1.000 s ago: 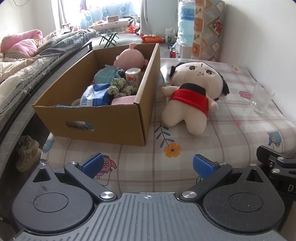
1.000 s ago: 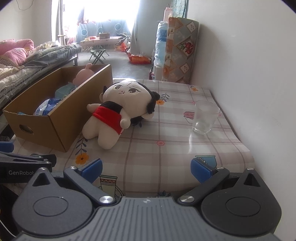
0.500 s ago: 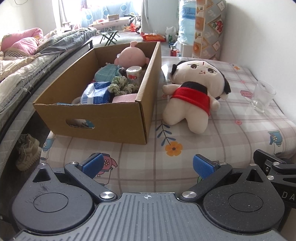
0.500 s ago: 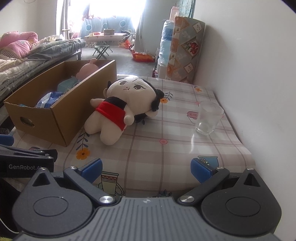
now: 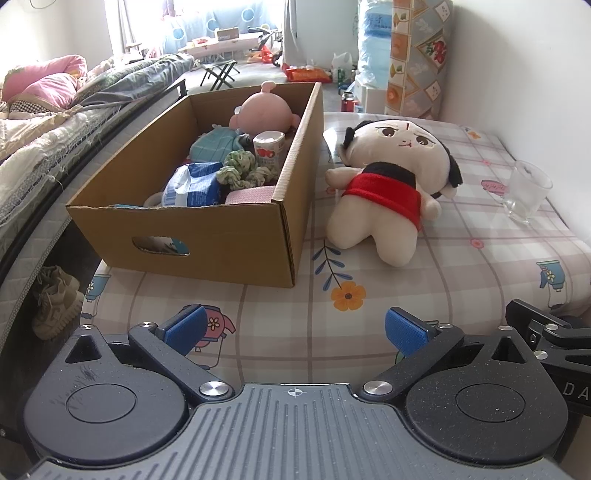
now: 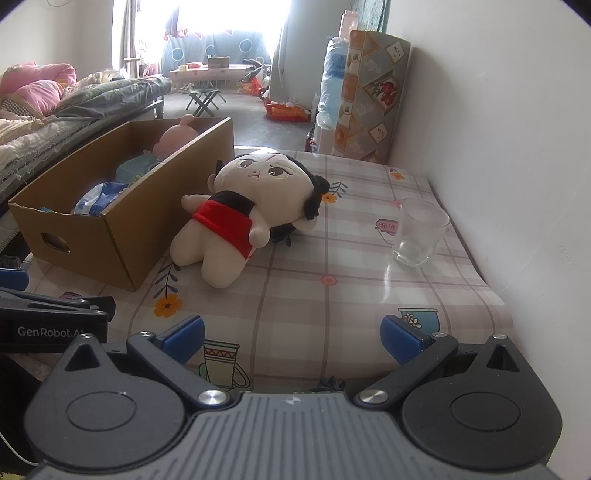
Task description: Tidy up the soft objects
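Left claw (image 5: pixel 293 328): released, empty, low over the surface (image 5: pixel 461 266) | right claw (image 6: pixel 291 334): released, empty | plush doll (image 5: pixel 391 181): lying face-up just beside cardboard box (image 5: pixel 207 236) | glass (image 6: pixel 419 230): upright, well apart, near wall.

Bright window (image 6: pixel 229 22), white wall (image 6: pixel 498 129), bed (image 5: pixel 55 122) w/ quilts

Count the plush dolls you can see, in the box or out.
2. A doll in a red top lies on the tablecloth beside the cardboard box; a pink plush sits at the box's far end. Others may be buried under the clutter.
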{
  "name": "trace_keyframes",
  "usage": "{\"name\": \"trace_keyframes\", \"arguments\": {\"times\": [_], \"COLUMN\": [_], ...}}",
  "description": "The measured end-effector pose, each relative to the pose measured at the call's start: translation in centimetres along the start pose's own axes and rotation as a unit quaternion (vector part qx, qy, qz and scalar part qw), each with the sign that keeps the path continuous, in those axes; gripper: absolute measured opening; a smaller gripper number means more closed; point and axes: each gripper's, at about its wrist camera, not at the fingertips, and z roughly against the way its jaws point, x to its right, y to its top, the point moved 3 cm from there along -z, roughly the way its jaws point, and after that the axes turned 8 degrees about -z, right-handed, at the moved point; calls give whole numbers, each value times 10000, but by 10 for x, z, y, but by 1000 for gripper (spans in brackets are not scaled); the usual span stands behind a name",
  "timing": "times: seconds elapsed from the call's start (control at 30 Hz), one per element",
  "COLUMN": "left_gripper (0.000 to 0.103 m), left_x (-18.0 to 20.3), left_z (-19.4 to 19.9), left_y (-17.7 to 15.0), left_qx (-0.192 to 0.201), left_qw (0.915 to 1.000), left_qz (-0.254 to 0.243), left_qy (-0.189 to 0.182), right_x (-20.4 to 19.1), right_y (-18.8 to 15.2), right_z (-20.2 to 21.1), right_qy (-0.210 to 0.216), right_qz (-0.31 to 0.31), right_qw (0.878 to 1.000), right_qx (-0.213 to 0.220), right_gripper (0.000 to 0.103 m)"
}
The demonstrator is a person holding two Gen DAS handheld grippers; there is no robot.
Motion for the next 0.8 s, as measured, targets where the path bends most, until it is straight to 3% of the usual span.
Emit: {"name": "trace_keyframes", "arguments": {"times": [0.8], "left_gripper": [103], "left_x": [0], "left_z": [0], "left_y": [1], "left_qx": [19], "left_qw": [10000], "left_qz": [-3], "left_qy": [9], "right_x": [1], "right_y": [1], "right_z": [1], "right_qy": [-13], "right_qz": [2], "right_qw": [10000], "right_qx": [28], "right_gripper": [103]}}
